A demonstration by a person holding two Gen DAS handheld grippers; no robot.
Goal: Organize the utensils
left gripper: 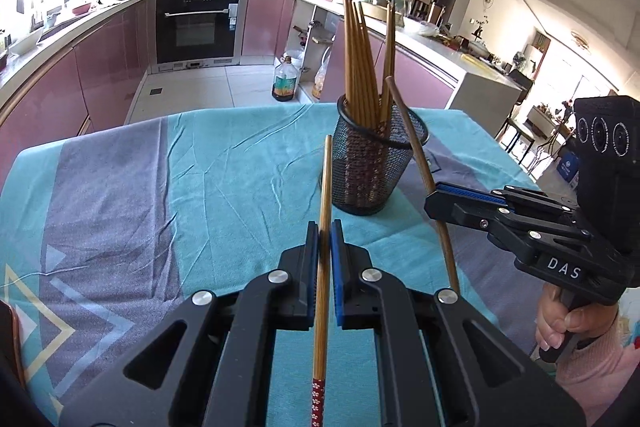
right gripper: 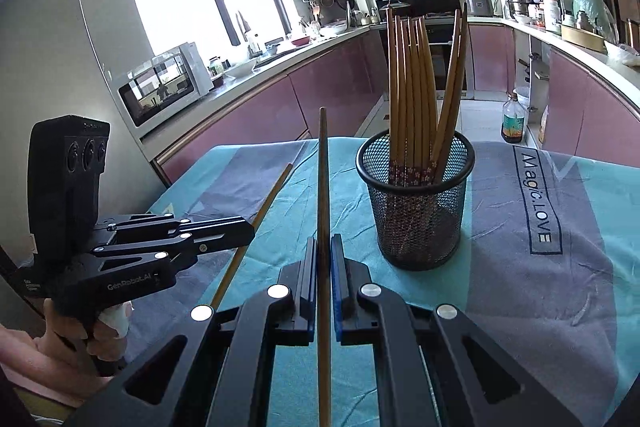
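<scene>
A black mesh cup (left gripper: 372, 163) (right gripper: 416, 203) stands upright on the table and holds several brown chopsticks (left gripper: 360, 63) (right gripper: 412, 87), tips up. My left gripper (left gripper: 325, 227) is shut on a single chopstick (left gripper: 326, 187) that points toward the cup, its red flowered end near the camera. My right gripper (right gripper: 325, 241) is shut on another chopstick (right gripper: 323, 179), tip up, left of the cup. In the left wrist view the right gripper (left gripper: 434, 193) comes in from the right beside the cup with its chopstick (left gripper: 412, 131) slanting. In the right wrist view the left gripper (right gripper: 250, 227) shows at the left with its chopstick (right gripper: 272, 193).
A teal and grey tablecloth (left gripper: 160, 187) (right gripper: 540, 267) covers the table. Beyond its far edge lie a kitchen floor with an oil bottle (left gripper: 285, 81) (right gripper: 513, 119), pink cabinets and an oven (left gripper: 198, 27). A hand (left gripper: 560, 323) holds the right gripper's handle.
</scene>
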